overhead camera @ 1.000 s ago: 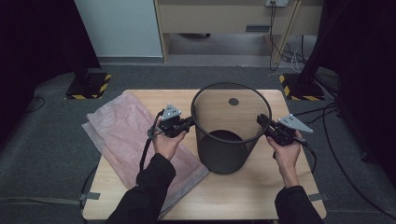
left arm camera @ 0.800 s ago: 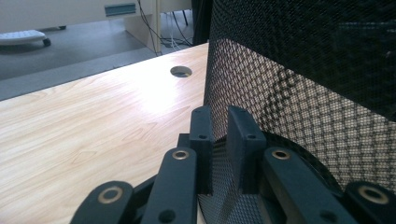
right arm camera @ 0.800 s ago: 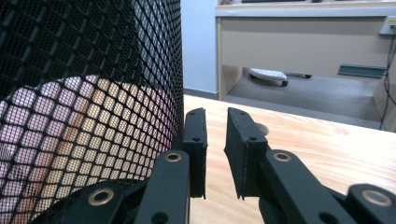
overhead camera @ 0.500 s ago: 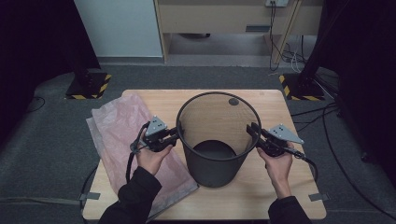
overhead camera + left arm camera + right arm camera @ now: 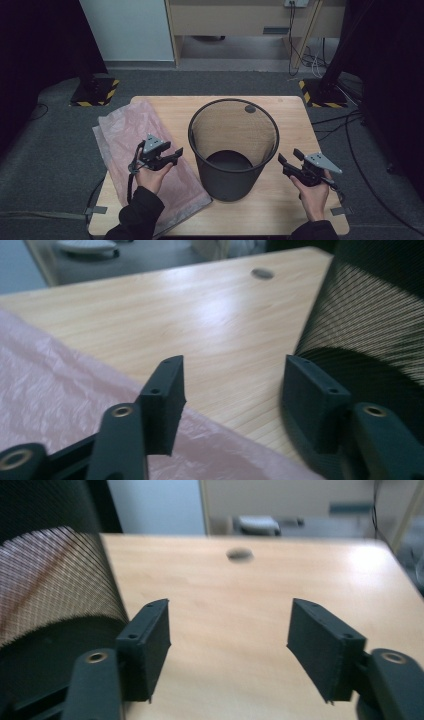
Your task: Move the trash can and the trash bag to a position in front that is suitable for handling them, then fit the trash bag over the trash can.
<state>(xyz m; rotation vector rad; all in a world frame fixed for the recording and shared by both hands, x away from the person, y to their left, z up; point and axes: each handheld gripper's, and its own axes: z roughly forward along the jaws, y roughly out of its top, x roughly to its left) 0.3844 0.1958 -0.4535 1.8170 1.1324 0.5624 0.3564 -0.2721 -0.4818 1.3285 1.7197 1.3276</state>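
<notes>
A black mesh wastebasket (image 5: 230,182) stands upright in the middle of the wooden table (image 5: 300,120), and nothing shows inside it. A crumpled pink plastic bag (image 5: 127,137) lies flat on the table's left side. My left gripper (image 5: 176,156) hovers open over the bag's right edge, just left of the basket and apart from it. In the left gripper view its gripper (image 5: 232,375) holds nothing, with the bag (image 5: 60,390) below and the basket wall (image 5: 370,315) at the right. My right gripper (image 5: 288,156) is open right of the basket; in its own view this gripper (image 5: 230,625) faces bare table, with the basket (image 5: 50,580) at the left.
A round cable hole (image 5: 250,108) sits in the tabletop behind the basket. Black stand bases with yellow-striped tape (image 5: 95,92) rest on the grey floor at both far corners. Cables (image 5: 350,125) trail on the floor at the right. A cabinet (image 5: 240,20) stands beyond the table.
Both grippers let go of the basket's rim, opened and drew outward. The basket came toward the table's front and now stands on its own.
</notes>
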